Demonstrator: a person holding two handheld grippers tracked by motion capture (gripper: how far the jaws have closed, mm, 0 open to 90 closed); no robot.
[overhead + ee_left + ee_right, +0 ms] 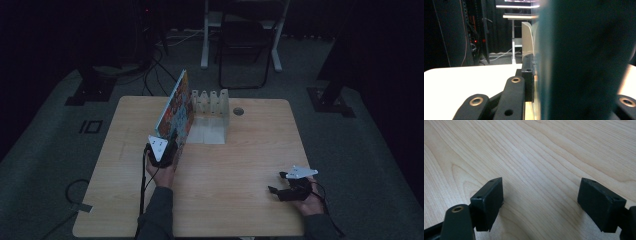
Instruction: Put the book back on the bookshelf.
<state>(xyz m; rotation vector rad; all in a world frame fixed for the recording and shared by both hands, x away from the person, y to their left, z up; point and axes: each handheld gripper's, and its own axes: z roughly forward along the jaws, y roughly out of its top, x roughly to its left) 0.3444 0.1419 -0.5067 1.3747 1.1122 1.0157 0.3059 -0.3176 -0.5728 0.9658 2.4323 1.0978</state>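
A large picture book (pixel 175 112) is shown standing on edge on the wooden table (pixel 240 165), left of centre, tilted slightly, with its far end just beside a pale slotted rack (pixel 212 102) at the far middle of the table. The near lower corner of the book is clamped by the left gripper (pixel 167 150); in the left gripper view, one black pad is seen pressed flat against the book's cover (pixel 584 57), so the jaws are closed on the book. The right gripper (pixel 280 191) is held low over the near right of the table, well apart from the book; its jaws are seen spread wide over bare wood grain (pixel 539 157), with nothing between them.

Several risks may be judged from this arrangement. The book is held at one corner only, so it could be levered out of the pads by its own weight, or pivoted about the grip and tipped flat onto the table. If the book is pushed toward the rack off-line, a divider could be struck rather than a slot entered, and the light rack could be shoved or toppled. No support is offered by the distant right gripper should the book begin to lean. The dim lighting could also hinder alignment.
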